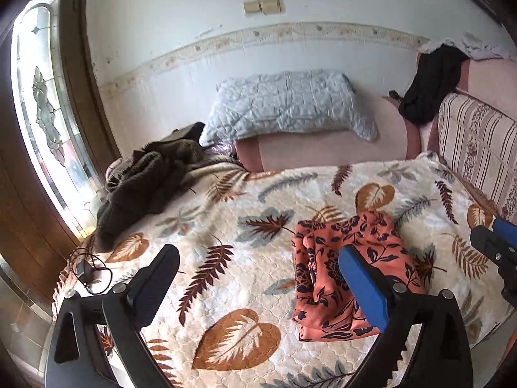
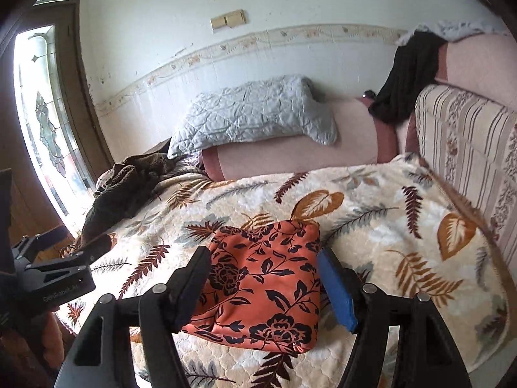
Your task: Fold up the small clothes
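An orange garment with dark flowers (image 1: 352, 274) lies folded into a compact rectangle on the leaf-patterned blanket (image 1: 226, 226), right of centre. My left gripper (image 1: 258, 258) hovers above the bed with its jaws wide open and nothing between them; its blue-padded right finger (image 1: 362, 287) overlaps the garment's image. In the right wrist view the folded orange garment (image 2: 268, 284) shows between the fingers of my right gripper (image 2: 263, 258), which is open and above the cloth, not touching it. Each gripper appears at the edge of the other's view: right gripper (image 1: 496, 236), left gripper (image 2: 71, 242).
A brown fuzzy garment (image 1: 145, 187) is heaped at the blanket's far left, near a glass door (image 1: 42, 113). A grey quilted pillow (image 1: 290, 103) rests on a pink bolster. A black garment (image 1: 429, 84) hangs over the sofa back. A striped cushion (image 1: 478, 148) borders the right. A black cable (image 1: 87, 271) lies at the left edge.
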The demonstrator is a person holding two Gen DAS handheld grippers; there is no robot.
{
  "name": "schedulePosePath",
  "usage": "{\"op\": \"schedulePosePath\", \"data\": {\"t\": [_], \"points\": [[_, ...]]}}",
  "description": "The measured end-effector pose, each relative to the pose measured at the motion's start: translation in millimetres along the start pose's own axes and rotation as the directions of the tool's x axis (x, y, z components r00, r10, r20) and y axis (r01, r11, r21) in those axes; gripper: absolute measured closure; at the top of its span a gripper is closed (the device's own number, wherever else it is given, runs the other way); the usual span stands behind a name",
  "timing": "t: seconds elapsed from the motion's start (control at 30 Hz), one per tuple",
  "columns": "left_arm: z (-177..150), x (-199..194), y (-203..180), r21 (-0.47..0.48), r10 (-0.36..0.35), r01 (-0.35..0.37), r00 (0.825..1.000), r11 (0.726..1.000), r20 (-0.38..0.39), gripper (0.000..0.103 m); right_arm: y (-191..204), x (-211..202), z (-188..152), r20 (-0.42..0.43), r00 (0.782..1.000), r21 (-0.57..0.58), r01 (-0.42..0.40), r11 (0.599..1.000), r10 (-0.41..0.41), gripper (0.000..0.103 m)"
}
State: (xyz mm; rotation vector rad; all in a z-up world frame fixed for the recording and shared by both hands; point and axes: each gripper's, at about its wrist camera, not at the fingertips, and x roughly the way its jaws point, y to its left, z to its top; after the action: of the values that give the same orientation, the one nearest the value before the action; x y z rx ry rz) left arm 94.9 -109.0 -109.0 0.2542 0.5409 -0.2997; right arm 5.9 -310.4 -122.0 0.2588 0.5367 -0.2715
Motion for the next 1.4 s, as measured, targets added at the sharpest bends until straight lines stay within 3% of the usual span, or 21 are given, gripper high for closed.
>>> {"op": "schedulePosePath", "data": {"t": [0.27,0.5,1.07,1.4], "points": [[5.2,-80.0,37.2,-0.096,0.094,-0.082,0.989,0.992,0.119,0.002,38.5,-97.3,8.7,0.115,0.99,-0.069,0.089,0.994,-0.08,0.031],[7.5,-129.3,58.3,-0.147,0.171,-0.141,0.962,0.979,0.214,0.0,56.2,-143.4,4.9,0.153,0.982,-0.104,0.13,0.986,-0.113,0.03],[15.1,-175.4,93.8,-0.21,0.189,-0.127,0.933,0.969,0.308,0.0,83.1,-167.7,13.0,0.189,0.973,-0.118,0.154,0.981,-0.13,0.03],[16.0,-180.1,92.3,-0.198,0.169,-0.11,0.933,0.974,0.317,0.0,84.1,-181.3,12.4,0.209,0.966,-0.114,0.179,0.977,-0.152,0.03]]}}
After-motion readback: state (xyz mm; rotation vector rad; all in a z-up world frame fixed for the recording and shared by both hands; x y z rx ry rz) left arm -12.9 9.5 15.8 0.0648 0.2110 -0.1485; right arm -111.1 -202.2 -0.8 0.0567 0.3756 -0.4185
